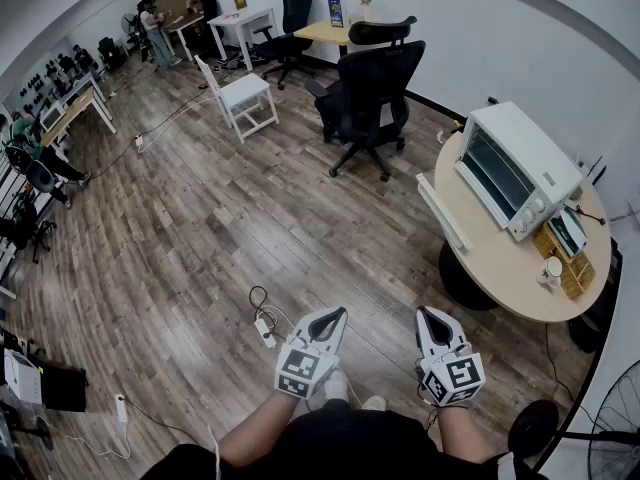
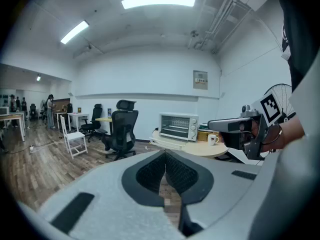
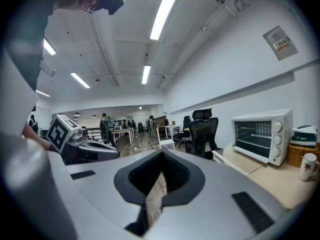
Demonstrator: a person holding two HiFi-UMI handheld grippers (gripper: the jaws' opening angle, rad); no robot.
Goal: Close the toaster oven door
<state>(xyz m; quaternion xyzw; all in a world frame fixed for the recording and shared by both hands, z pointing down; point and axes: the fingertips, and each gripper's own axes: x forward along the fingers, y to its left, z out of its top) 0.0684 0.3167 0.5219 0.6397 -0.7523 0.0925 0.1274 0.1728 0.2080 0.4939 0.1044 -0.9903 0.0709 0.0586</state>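
A white toaster oven (image 1: 515,168) stands on a round wooden table (image 1: 500,258) at the right, well away from me. Its door (image 1: 441,212) hangs open, folded down flat past the table's edge. Both grippers are low in the head view, above the wood floor, far short of the oven. My left gripper (image 1: 336,318) is shut with nothing in it, and so is my right gripper (image 1: 428,318). The left gripper view shows the oven (image 2: 178,126) beyond my shut left gripper (image 2: 165,155). In the right gripper view the oven (image 3: 261,135) sits to the right of my shut right gripper (image 3: 161,155).
A black office chair (image 1: 370,88) stands between me and the table's far side, a white chair (image 1: 245,93) further left. A mug (image 1: 553,266) and a basket (image 1: 565,253) sit beside the oven. A power strip with cable (image 1: 265,328) lies near my feet. A fan (image 1: 612,428) is at bottom right.
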